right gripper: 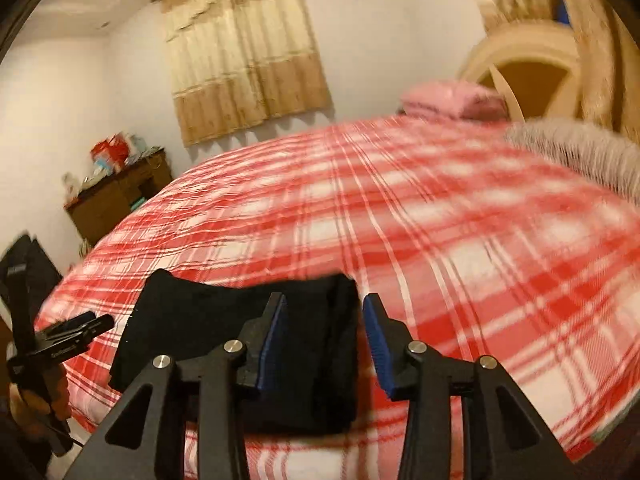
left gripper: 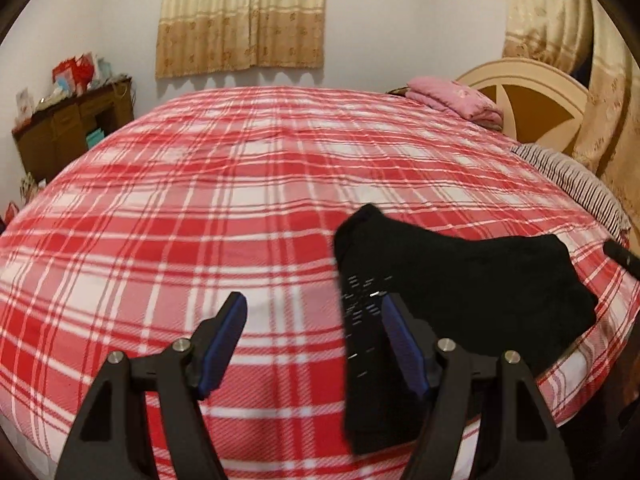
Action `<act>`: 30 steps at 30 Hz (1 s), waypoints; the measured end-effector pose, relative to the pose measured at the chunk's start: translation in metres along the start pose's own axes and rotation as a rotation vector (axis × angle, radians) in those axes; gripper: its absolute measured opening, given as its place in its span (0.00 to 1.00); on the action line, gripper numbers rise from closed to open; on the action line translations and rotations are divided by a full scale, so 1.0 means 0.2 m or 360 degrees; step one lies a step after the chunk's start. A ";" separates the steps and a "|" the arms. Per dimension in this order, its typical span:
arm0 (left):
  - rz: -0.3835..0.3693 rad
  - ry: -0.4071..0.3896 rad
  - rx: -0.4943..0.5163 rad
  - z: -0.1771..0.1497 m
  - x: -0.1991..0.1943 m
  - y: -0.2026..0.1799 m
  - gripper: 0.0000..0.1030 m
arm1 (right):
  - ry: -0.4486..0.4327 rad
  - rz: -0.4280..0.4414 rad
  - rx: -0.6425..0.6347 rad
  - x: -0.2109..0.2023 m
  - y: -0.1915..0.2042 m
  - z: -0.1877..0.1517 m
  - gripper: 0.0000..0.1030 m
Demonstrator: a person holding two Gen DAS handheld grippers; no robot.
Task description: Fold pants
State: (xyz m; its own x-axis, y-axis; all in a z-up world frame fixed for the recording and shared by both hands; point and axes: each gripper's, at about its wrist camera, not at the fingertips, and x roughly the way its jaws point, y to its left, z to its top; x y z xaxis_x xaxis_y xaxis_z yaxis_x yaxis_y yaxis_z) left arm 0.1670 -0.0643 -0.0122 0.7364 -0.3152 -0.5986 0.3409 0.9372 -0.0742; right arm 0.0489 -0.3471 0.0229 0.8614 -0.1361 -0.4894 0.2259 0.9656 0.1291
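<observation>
A bed (left gripper: 200, 184) spread with a red-and-white plaid cover fills most of both views, set against white walls. Beige patterned curtains (left gripper: 244, 16) hang on the far wall, and a cream and tan rounded headboard (left gripper: 532, 96) stands at the right. A dark wooden cabinet (left gripper: 72, 128) piled with red and white packages stands at the far left. A folded pink blanket (left gripper: 456, 98) lies by the headboard, near a striped pillow (left gripper: 572, 180). The black pants (left gripper: 460, 280) lie folded near the bed's front edge. The left claw (left gripper: 314, 344) hangs with its fingers apart, holding nothing; the right claw (right gripper: 325, 344) is likewise spread wide above the pants' edge.
</observation>
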 end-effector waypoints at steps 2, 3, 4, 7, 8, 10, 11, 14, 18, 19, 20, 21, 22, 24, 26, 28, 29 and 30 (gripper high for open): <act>0.0014 0.0048 0.0002 -0.01 0.05 -0.03 0.70 | 0.0048 0.0202 -0.0064 0.07 0.13 0.06 0.41; 0.0034 0.0119 -0.0011 -0.04 0.10 -0.04 0.70 | 0.0079 0.0296 -0.0089 0.10 0.18 0.07 0.41; 0.0031 0.0157 -0.0034 -0.05 0.12 -0.04 0.70 | 0.0129 0.0411 -0.0142 0.16 0.27 0.09 0.41; -0.0046 0.0224 -0.0168 -0.13 0.16 0.00 0.71 | 0.0240 0.0505 -0.0300 0.35 0.49 0.09 0.41; -0.0078 0.0251 -0.0211 -0.17 0.18 0.00 0.71 | 0.0314 0.0568 -0.0316 0.44 0.56 0.09 0.41; -0.0052 0.0210 -0.0190 -0.22 0.17 -0.04 0.68 | 0.0420 0.0658 -0.0327 0.58 0.67 0.09 0.41; -0.0048 0.0196 -0.0125 -0.23 0.15 -0.07 0.56 | 0.0467 0.0671 -0.0359 0.67 0.75 0.08 0.41; -0.0072 0.0186 -0.0038 -0.27 0.11 -0.14 0.43 | 0.0656 0.0664 -0.0446 0.89 0.89 0.00 0.41; -0.0130 0.0183 -0.0037 -0.31 0.08 -0.10 0.43 | 0.0684 0.0542 -0.0593 1.02 1.06 -0.03 0.49; -0.0172 0.0199 -0.0063 -0.32 0.07 -0.07 0.43 | 0.0686 0.0521 -0.0618 1.04 1.08 -0.04 0.52; -0.0198 0.0209 -0.0069 -0.32 0.05 -0.05 0.43 | 0.0685 0.0508 -0.0647 1.05 1.10 -0.05 0.53; -0.0216 0.0220 -0.0064 -0.33 0.03 -0.03 0.43 | 0.0680 0.0495 -0.0689 1.06 1.13 -0.06 0.58; -0.0223 0.0221 -0.0050 -0.33 0.00 -0.01 0.43 | 0.0661 0.0479 -0.0735 1.05 1.14 -0.07 0.62; -0.0224 0.0201 -0.0032 -0.34 -0.06 0.03 0.46 | 0.0597 0.0462 -0.0775 1.00 1.13 -0.06 0.62; -0.0190 0.0157 -0.0015 -0.34 -0.12 0.09 0.47 | 0.0485 0.0536 -0.0671 0.92 1.08 -0.01 0.62; -0.0119 0.0120 -0.0007 -0.34 -0.16 0.15 0.52 | 0.0393 0.0658 -0.0480 0.80 0.98 0.06 0.60; -0.0089 0.0103 -0.0006 -0.33 -0.17 0.18 0.54 | 0.0364 0.0691 -0.0431 0.73 0.93 0.07 0.60; -0.0073 0.0092 -0.0008 -0.32 -0.17 0.21 0.55 | 0.0349 0.0692 -0.0429 0.69 0.93 0.08 0.60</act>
State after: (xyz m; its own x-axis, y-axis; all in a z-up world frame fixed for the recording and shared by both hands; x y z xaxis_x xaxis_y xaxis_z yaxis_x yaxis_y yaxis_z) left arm 0.1178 -0.0047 -0.0461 0.6849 -0.3490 -0.6396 0.3707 0.9226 -0.1065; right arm 0.2168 -0.1900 -0.0079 0.7280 0.3089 -0.6120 -0.2781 0.9490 0.1482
